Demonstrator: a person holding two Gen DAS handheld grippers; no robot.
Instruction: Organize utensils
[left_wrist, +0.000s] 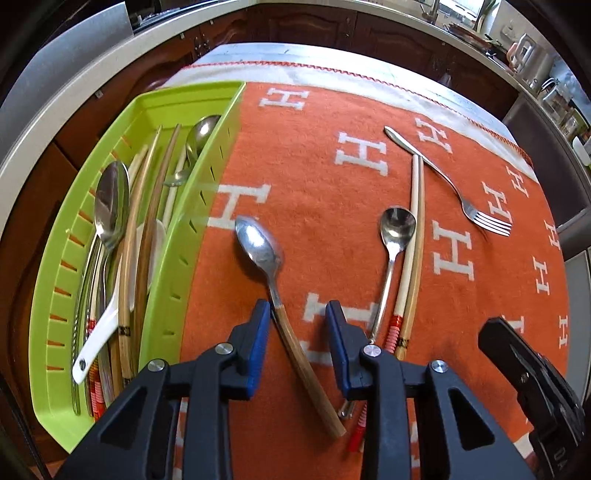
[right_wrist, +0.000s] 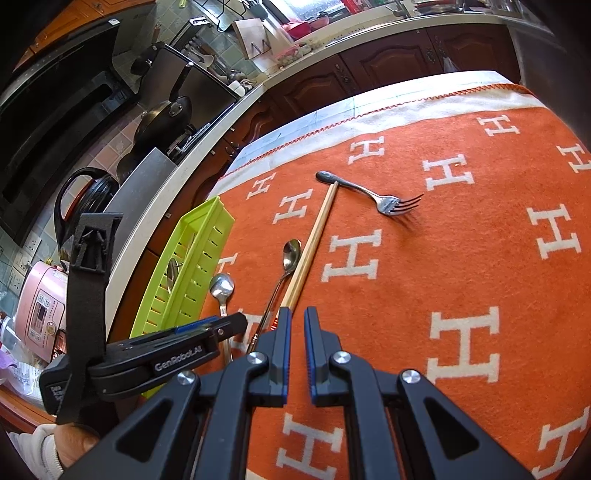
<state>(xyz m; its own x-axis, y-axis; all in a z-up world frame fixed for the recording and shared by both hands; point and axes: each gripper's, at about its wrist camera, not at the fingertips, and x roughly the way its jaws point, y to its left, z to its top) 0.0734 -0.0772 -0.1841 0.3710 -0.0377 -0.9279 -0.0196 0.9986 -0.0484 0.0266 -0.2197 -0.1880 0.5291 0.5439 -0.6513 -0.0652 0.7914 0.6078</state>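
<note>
A wooden-handled spoon (left_wrist: 275, 280) is lying on the orange blanket (left_wrist: 332, 229), bowl pointing away, with its handle running between the fingers of the left gripper (left_wrist: 297, 314); the jaws are standing apart, the left blue pad (left_wrist: 258, 332) touching or just beside the handle and the right pad clear of it, so nothing is being squeezed. Just to the right a small metal spoon (left_wrist: 393, 236) is resting beside a pair of pale chopsticks (left_wrist: 415, 236), whose far tips are meeting the handle of a fork (left_wrist: 454, 184) lying at a slant with its tines toward the right. To the left of the spoon a green slotted tray (left_wrist: 192, 229) is sitting on the blanket's edge, holding metal spoons, a white ceramic spoon (left_wrist: 99, 339) and several wooden chopsticks lengthwise. The right gripper (right_wrist: 297, 325) is hovering over the blanket near the thick end of the chopsticks (right_wrist: 310, 251), its jaws showing a narrow gap with nothing between them. Dark wooden cabinets (left_wrist: 303, 26) are standing beyond the table
</note>
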